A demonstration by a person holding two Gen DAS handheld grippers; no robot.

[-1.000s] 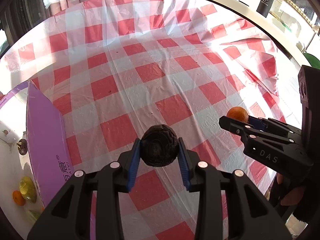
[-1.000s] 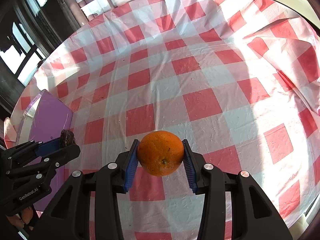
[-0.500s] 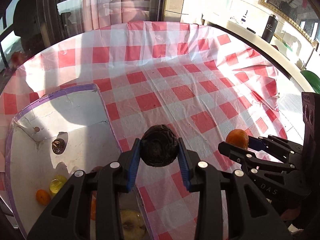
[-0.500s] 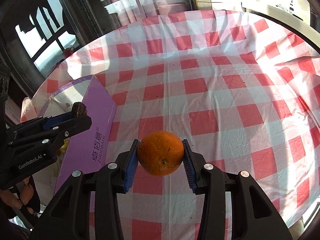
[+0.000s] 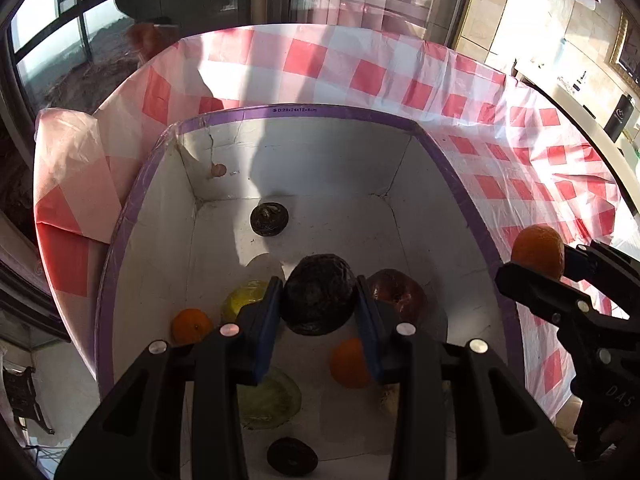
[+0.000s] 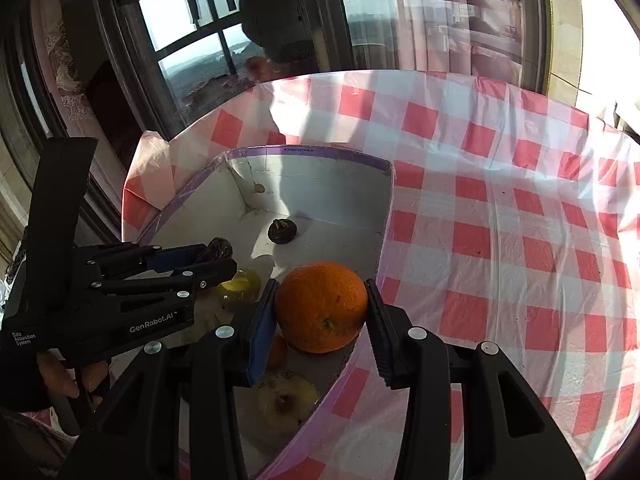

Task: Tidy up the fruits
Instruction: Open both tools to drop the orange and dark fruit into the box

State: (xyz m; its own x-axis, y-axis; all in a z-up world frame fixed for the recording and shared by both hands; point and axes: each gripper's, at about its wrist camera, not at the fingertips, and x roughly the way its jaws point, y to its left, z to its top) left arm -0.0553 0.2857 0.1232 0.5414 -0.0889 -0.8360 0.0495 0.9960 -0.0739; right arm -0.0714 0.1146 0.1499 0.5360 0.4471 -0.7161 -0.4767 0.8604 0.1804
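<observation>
The left gripper pinches a dark wrinkly round fruit over the white box with purple edges — the right gripper pinches a round orange.

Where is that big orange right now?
The big orange is clamped in the right gripper, held in the air at the right wall of the purple-edged box, above the fruit already inside and beside the left gripper.

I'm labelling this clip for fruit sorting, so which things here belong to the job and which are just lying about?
Belongs to the job:
- dark fruit in the left gripper
- orange in the right gripper
- purple-rimmed box with fruit inside

Just lying about:
- checked tablecloth
- black bottle on the far counter
</observation>
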